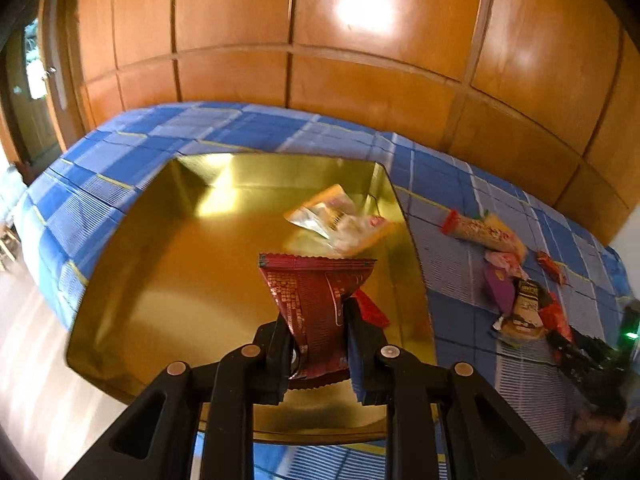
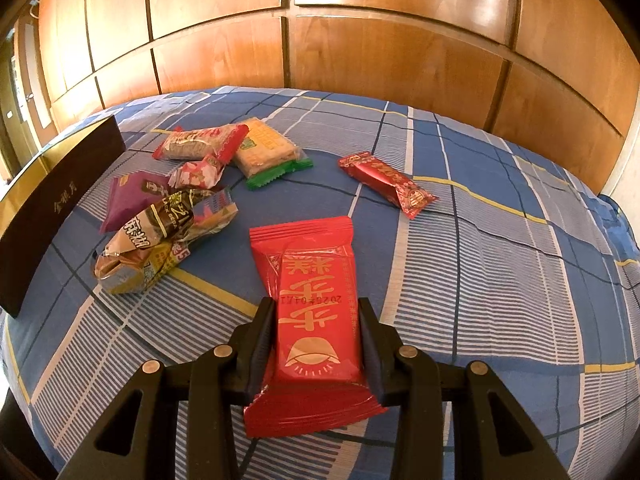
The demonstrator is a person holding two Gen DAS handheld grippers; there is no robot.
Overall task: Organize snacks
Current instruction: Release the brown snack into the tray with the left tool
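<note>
The left wrist view looks into a gold-lined box (image 1: 168, 280) lying on a bed with a blue checked bedspread (image 1: 120, 160). The left claw (image 1: 320, 344) hangs over the box, its jaws narrowly set and pinching a dark red snack packet (image 1: 312, 300) that stands up between them. A pale packet (image 1: 340, 224) lies inside the box near its far right corner. Only this view shows the box's interior.

The right wrist view shows just the box's dark outer wall (image 2: 56, 208) at the bed's left edge. The right claw (image 2: 316, 344) pinches a bright red packet (image 2: 316, 300) by its long sides, low over the bedspread near the bed's near edge. Beyond it lie loose snacks, blurred in the left view: a brown and gold packet (image 2: 160, 240), a purple packet (image 2: 132, 196), a green-ended cracker pack (image 2: 268, 152), a red-ended biscuit pack (image 2: 200, 142), a pink wrapped sweet (image 2: 196, 172), and, apart towards the right, a red patterned packet (image 2: 388, 184).
</note>
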